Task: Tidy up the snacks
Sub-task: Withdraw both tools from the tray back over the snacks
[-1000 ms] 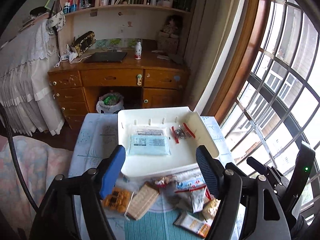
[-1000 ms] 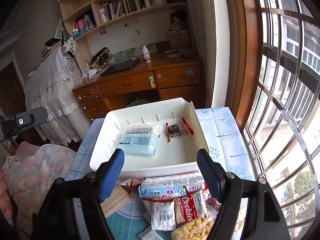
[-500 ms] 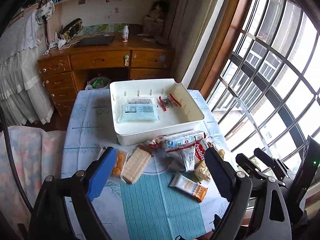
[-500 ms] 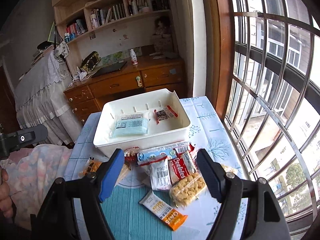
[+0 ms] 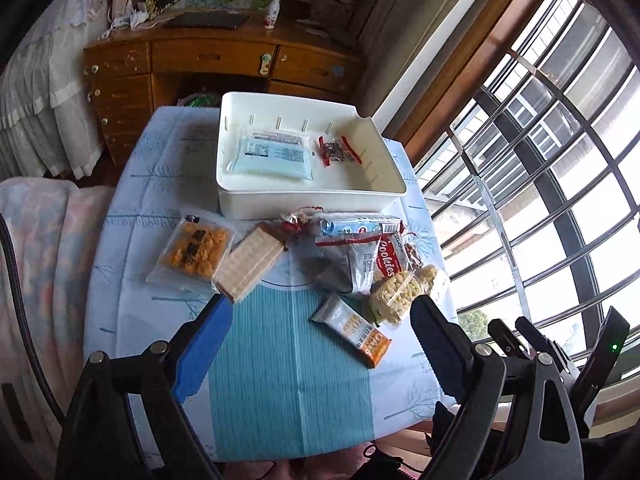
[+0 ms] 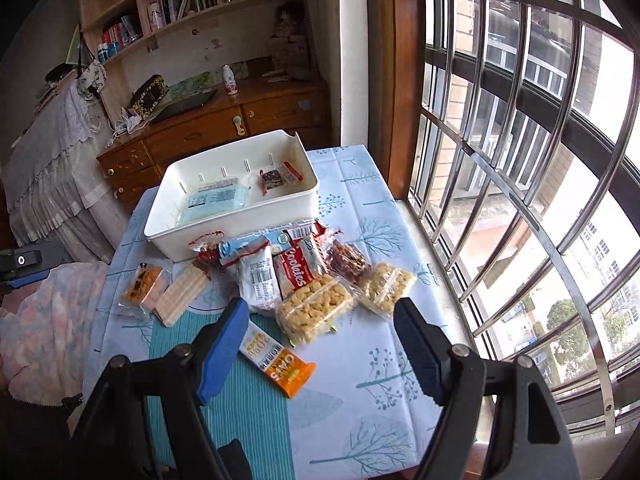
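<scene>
Snacks (image 6: pixel 304 280) beside white bin (image 6: pixel 236 236) with two packets inside.

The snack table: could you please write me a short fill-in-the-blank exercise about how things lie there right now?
1. The blue packet lies inside the white ____.
2. Both the left gripper and the right gripper are ____ and hold nothing.
3. The orange oat bar lies on the ____ stripe of the tablecloth.

Missing words: bin; open; teal
</scene>
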Available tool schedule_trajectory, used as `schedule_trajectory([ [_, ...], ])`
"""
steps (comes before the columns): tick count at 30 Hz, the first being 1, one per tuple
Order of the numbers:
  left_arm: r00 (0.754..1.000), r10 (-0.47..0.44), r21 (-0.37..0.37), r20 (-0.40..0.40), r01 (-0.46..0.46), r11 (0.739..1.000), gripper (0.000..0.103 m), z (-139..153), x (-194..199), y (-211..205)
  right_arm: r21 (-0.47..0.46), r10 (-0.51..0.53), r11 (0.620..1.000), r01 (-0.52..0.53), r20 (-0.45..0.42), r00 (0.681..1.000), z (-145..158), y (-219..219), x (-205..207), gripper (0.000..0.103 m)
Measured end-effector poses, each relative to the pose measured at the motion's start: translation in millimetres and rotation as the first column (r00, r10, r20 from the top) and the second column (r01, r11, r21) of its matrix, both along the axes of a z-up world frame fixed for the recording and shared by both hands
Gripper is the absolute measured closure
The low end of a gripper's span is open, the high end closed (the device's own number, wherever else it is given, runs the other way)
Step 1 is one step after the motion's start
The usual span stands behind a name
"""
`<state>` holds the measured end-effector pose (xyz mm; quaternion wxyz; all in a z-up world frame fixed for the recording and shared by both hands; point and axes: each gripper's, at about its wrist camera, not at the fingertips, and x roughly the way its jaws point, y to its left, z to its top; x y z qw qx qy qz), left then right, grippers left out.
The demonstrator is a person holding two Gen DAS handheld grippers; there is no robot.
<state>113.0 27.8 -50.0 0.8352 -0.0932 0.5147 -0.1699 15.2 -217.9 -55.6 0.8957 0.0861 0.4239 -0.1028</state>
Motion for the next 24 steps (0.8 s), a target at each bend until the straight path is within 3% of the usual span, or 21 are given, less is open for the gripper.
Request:
schedule_trajectory([
  [6,0.99,0.087,0.017,-0.11,-0.086,0.996,0.013,-23.3,-3.1,-23.5,0.04,0.033,0.999,-0.031,-0.069,0.997,-13.5,-29.5,-0.7,0.027],
  [12,0.963,0.165,0.047,-0.212,-0.159,0.986,0.013,-50.5,-5.2,-50.9,0.07,0.125,0.991,-0.117,-0.12,0.985,-24.0,-56.2,11.8,0.027],
  [17,0.926,0.239,0.063,-0.293,-0.231,0.971,0.013,-78.8,-4.7,-71.1,0.14,0.226,0.969,-0.204,-0.165,0.96,-37.7,-75.1,27.4,0.027],
  [24,0.844,0.357,0.11,-0.4,-0.342,0.933,0.013,-123.0,4.5,-92.6,0.154,0.346,0.936,-0.316,-0.235,0.908,-57.2,-97.7,56.5,0.027],
])
